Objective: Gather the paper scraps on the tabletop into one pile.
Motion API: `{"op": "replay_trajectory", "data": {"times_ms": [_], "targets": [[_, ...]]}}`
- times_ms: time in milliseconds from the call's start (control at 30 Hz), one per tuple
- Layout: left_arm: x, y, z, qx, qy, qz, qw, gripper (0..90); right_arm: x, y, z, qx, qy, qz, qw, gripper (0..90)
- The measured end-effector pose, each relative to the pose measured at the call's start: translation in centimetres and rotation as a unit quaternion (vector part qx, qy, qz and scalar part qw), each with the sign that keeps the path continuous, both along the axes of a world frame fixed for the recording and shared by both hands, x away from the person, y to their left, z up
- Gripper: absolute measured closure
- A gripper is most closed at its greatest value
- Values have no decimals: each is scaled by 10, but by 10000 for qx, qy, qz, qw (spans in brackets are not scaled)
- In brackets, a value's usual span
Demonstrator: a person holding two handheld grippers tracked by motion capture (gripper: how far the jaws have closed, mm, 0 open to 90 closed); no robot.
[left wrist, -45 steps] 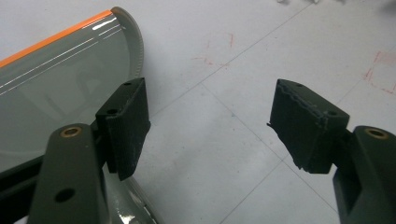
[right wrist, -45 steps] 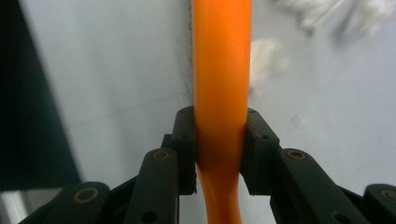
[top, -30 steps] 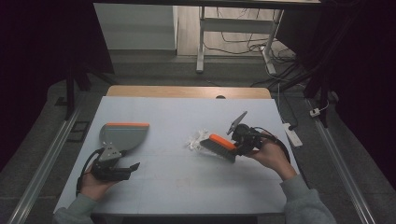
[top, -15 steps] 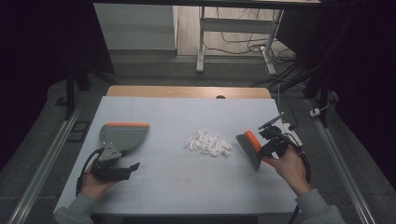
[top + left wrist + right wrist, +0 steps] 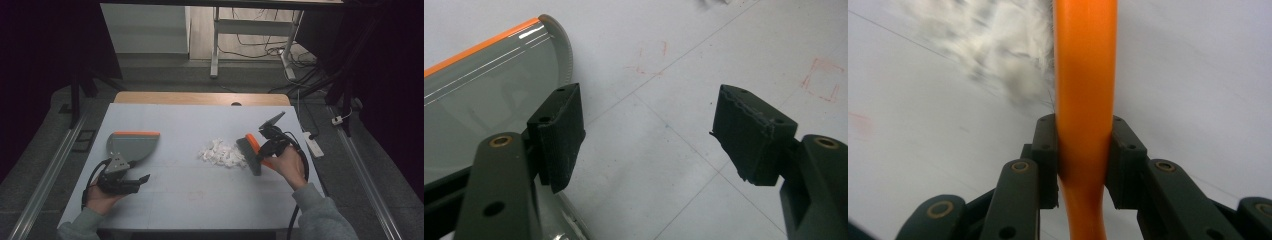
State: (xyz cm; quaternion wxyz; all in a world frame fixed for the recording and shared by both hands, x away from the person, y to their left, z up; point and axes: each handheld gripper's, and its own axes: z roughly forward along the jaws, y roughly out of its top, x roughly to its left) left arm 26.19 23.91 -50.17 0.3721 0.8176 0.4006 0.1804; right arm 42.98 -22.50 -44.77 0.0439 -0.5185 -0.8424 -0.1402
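On the table (image 5: 200, 200), bare toward its near edge, the dustpan (image 5: 131, 146) lies by the left gripper (image 5: 131, 183), jaws wide around nothing, while the right gripper (image 5: 264, 150) clamps the brush (image 5: 250, 152) touching the scraps (image 5: 220, 152) mid-table.

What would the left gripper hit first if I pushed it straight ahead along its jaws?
Likely nothing soon: the open left gripper points over bare table, with the dustpan just beside one jaw. Depth is hard to judge.

Brush (image 5: 248, 152) touches white scraps (image 5: 220, 152); dustpan (image 5: 131, 145) apart.
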Motion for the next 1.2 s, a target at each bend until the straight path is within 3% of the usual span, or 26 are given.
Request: {"op": "replay_trajectory", "data": {"times_ms": [100,233,500,667,933,1033,1200], "targets": [[0,0,0,9,3,-1,10000,292,3,7,2,119,-108,63,9999,704],[0,0,0,10,8,7,10000,292,3,8,7,449,-237,93,9987,704],[0,-1,0,23,0,17,10000,293,-9,-20,29,845,-813,-43,9931,703],[0,-2,0,34,3,23,10000,293,-18,-28,32,942,-1160,135,9887,703],[0,-1,0,29,1,41,10000,293,-31,-34,22,893,-1446,398,9846,704],[0,0,0,7,-3,53,10000,294,-40,-39,20,988,-1675,447,9799,704],[2,-1,1,-2,16,75,10000,294,-62,-54,10,1205,-2120,458,9687,704]]}}
